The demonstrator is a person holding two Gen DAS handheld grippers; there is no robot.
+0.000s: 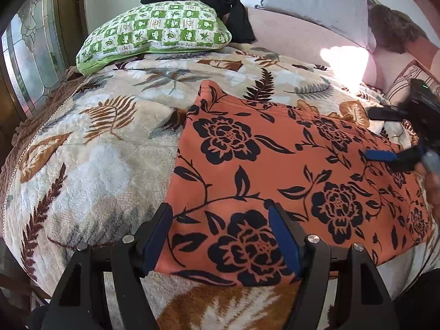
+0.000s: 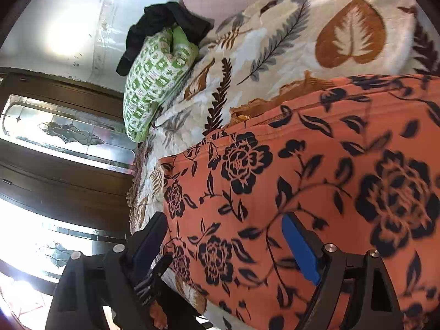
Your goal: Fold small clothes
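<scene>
Fluffy leaf-print blanket carries the flat orange black-rose garment, below the green checked pillow, with left gripper and right gripper fingers spread over it.

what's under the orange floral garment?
The orange floral garment lies spread on the leaf-print blanket, which shows around its edges. In the right wrist view, a brownish-yellow fabric peeks out at its far edge. Anything else beneath it is covered.

Orange black-flowered garment, perhaps leaf-print blanket
</scene>
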